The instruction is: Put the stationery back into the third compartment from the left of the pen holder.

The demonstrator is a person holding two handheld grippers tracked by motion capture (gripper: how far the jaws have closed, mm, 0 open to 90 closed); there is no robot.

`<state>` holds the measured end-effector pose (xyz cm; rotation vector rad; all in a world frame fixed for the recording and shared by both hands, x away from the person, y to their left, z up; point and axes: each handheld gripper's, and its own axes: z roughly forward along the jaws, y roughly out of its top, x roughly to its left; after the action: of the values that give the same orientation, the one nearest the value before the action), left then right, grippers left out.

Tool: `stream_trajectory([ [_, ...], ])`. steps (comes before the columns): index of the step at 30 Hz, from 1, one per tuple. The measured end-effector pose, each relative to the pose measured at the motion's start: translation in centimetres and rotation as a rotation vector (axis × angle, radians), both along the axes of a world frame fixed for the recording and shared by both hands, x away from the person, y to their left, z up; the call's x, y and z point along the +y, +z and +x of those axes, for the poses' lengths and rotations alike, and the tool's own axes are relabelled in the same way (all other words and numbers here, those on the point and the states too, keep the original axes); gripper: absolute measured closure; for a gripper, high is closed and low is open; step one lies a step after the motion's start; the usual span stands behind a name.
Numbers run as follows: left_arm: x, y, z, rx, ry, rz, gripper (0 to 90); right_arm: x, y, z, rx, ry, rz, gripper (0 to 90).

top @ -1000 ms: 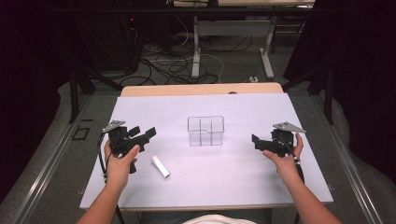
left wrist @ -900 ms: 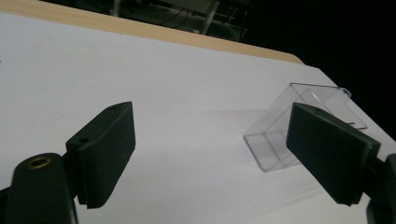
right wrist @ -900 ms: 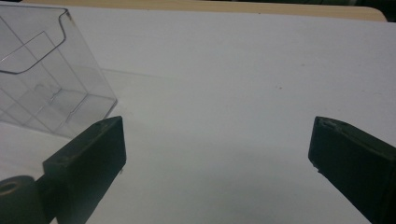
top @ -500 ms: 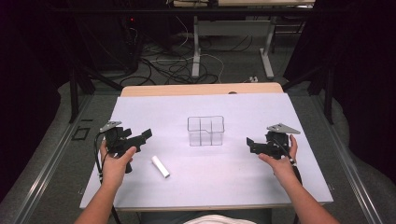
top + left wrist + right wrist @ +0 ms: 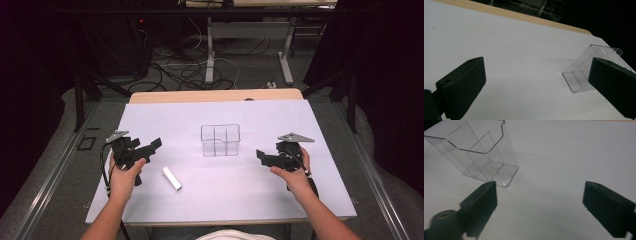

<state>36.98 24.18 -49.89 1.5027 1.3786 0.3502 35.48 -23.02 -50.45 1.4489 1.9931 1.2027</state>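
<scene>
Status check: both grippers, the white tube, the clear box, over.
Left gripper open, empty, jaws just opened wider. Right gripper open, empty, jaws just closing a little. White tube flat on table beside left hand; clear box upright mid-table. Nothing in the way.

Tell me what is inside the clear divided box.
Nothing: the clear box shows only its own dividers, its compartments bare. The white cylinder lies outside on the table.

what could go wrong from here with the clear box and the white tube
The clear box is light and stands free, so a nudge from the right hand-held gripper might tip or slide it. The white tube lies on its side near the left hand-held gripper and may roll away if bumped.
</scene>
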Motion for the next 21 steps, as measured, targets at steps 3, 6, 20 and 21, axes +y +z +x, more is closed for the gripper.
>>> stream_trajectory([
  [3,-0.1,-0.1,0.1,-0.012,-0.012,0.011,1.2,0.4,0.1,-0.1,-0.001,0.013,-0.001,15.0],
  [6,-0.2,-0.1,0.0,-0.001,-0.024,0.013,1.3,1.1,0.5,-0.2,0.007,0.034,0.003,16.3],
  [20,-0.6,0.3,-0.3,-0.011,-0.034,0.022,4.4,7.0,1.5,-0.5,0.080,0.226,-0.025,41.2],
  [21,-0.6,0.3,-0.3,-0.011,-0.034,0.022,4.4,7.5,1.5,-0.5,0.087,0.240,-0.026,41.7],
])
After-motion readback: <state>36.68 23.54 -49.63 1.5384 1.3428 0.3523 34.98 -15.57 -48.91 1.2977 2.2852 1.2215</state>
